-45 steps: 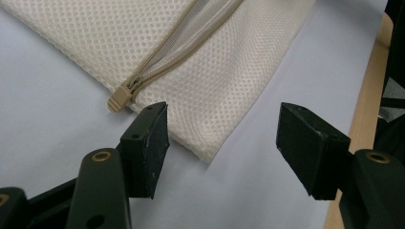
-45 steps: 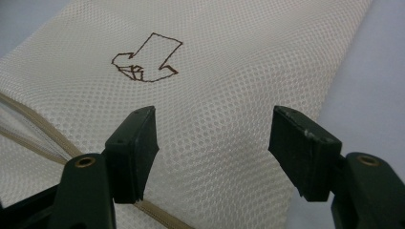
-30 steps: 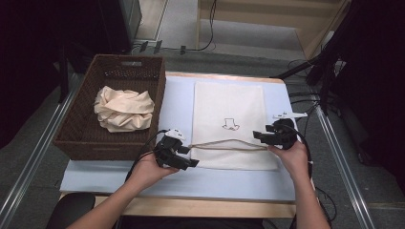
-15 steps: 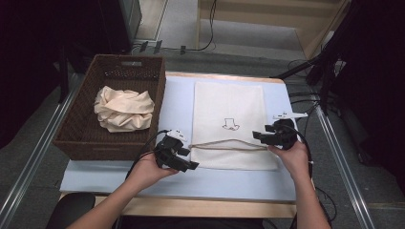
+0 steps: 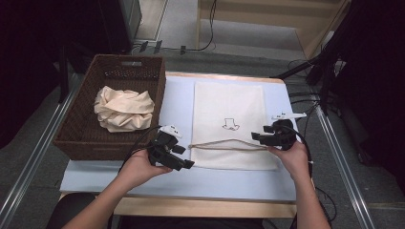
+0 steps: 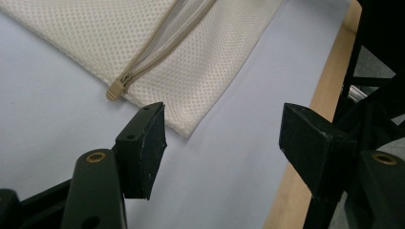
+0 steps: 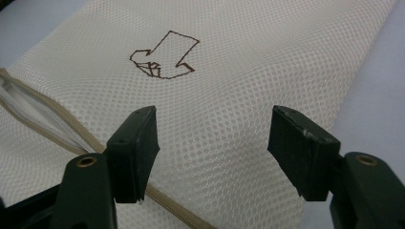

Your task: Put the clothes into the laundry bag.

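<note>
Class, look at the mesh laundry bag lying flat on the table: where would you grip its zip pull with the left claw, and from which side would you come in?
Grip the small tan zip pull at the bag's left edge. It sticks out past the mesh onto the bare table, so coming in from the left, low and level, looks best. The left claw is open just short of it.

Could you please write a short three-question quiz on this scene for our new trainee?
1. True or false: the left gripper is clamped on the zipper pull.
2. What lies in the wicker basket? A) a crumpled cream cloth B) a black cable C) a second mesh bag laid flat
3. Over which thing does the right gripper hang with its fingers apart?

Key
1. False: its fingers stand open, just short of the pull.
2. A: the crumpled cream cloth.
3. The mesh bag, near its printed mark.
</note>
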